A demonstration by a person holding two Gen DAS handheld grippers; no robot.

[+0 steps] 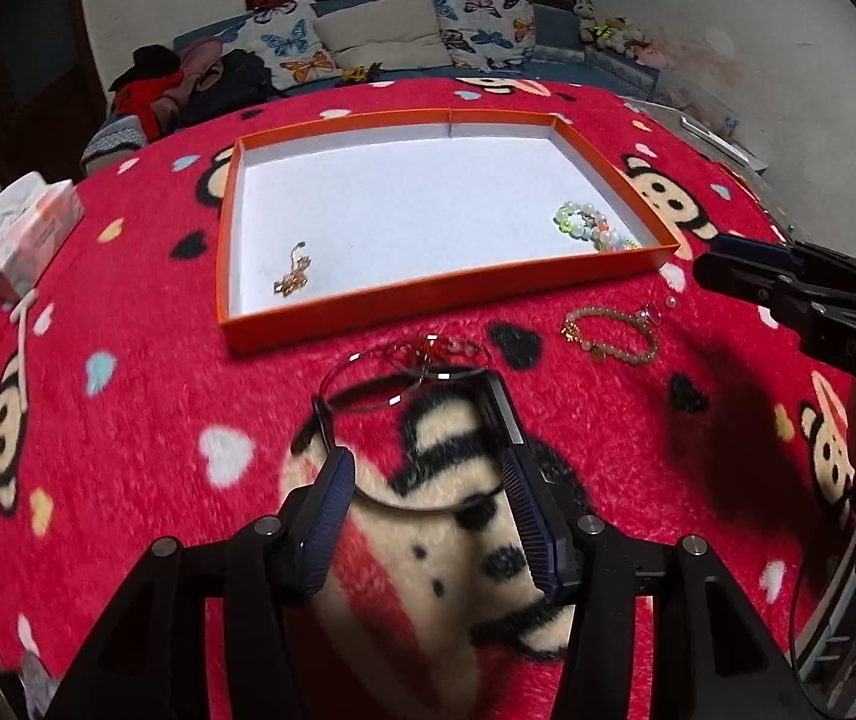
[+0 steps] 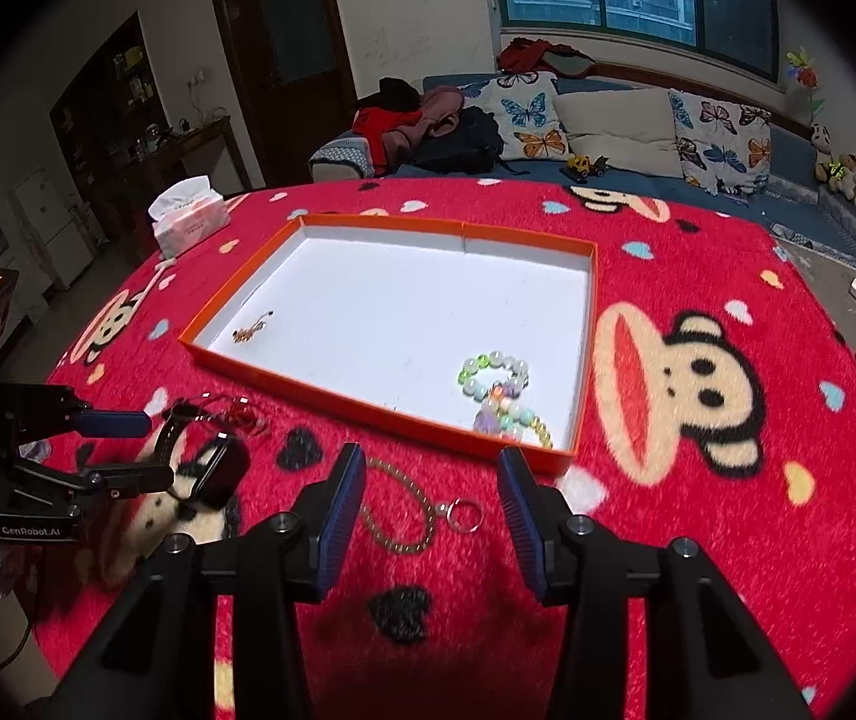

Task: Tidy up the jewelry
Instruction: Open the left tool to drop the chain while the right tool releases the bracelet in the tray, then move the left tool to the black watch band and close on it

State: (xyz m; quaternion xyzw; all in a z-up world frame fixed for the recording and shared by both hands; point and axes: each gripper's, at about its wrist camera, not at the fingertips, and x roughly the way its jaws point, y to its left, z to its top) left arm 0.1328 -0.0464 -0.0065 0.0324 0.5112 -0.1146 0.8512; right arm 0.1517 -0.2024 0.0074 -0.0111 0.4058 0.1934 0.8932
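Red plush monkey-print cover (image 1: 146, 360) over the tabletop, filling most of both views.

Orange tray (image 1: 428, 300), white floor, upper centre of the left wrist view. Contents: small gold chain piece (image 1: 293, 276) near its lower left corner; pastel bead bracelets (image 1: 592, 228) heaped in its lower right corner.

Outside the tray, just below its near wall: thin dark wire necklace (image 1: 368, 384) with red beaded piece (image 1: 439, 351), centre of the left wrist view; gold bead bracelet (image 2: 404, 504) with metal ring, lower centre of the right wrist view.

Left gripper (image 1: 422, 480): bottom centre of its own view, jaws apart, the necklace's loop lying between and around them; no clamping visible.

Right gripper (image 2: 430, 504): bottom centre of its own view, jaws apart above the gold bead bracelet.

Tissue pack (image 2: 188, 222): upper left of the right wrist view, at the cover's far edge.
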